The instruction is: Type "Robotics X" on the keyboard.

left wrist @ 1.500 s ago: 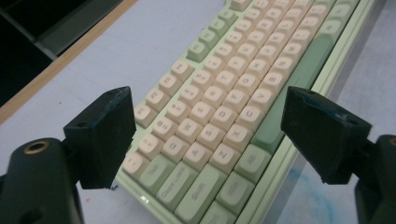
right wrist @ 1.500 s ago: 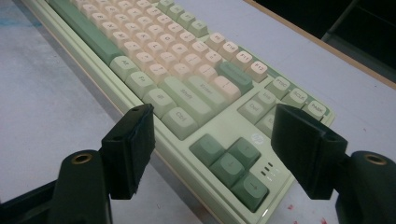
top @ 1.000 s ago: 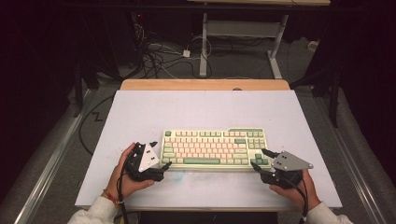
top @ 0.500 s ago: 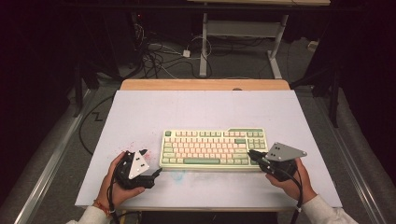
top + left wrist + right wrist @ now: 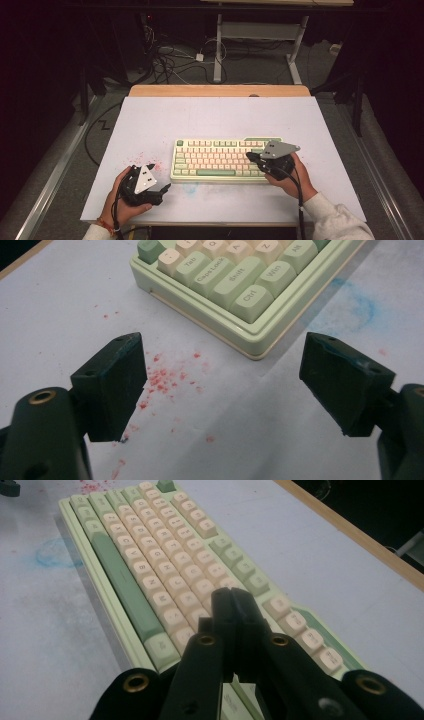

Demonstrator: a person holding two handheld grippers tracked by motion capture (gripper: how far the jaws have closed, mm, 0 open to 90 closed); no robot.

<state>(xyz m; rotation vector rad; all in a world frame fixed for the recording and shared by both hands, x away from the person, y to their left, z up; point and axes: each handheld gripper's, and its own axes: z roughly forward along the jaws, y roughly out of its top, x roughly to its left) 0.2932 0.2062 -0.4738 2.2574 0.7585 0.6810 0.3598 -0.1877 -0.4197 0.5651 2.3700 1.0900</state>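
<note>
At the left of the high view, the left gripper (image 5: 162,189) rests low over the white table (image 5: 215,120), just off the near-left corner of the keyboard and apart from it. Its jaws stand wide with nothing between them; the left gripper view looks past them at red specks (image 5: 162,377) on the tabletop and at the keyboard's Ctrl corner.

The mechanical keyboard (image 5: 220,160), pale green case with cream and green keycaps, lies flat near the middle of the table, slightly toward the person's edge, long side across. It looks like a rigid, fairly heavy slab that should not flex. Its smooth plastic sides may slip under hard pads, so any lift would best pinch the thick case rim at a short end or a corner rather than the keys. The keycaps probably sit on stems, give under a light press, and could pop off if pulled sideways.

At the right, the right gripper (image 5: 251,157) hovers over the keyboard's right half, its jaws just closed together into one narrow tip, empty. In the right gripper view that tip (image 5: 233,600) points at the cream keys (image 5: 165,575) near the right-hand end, seemingly set for pressing one key.
</note>
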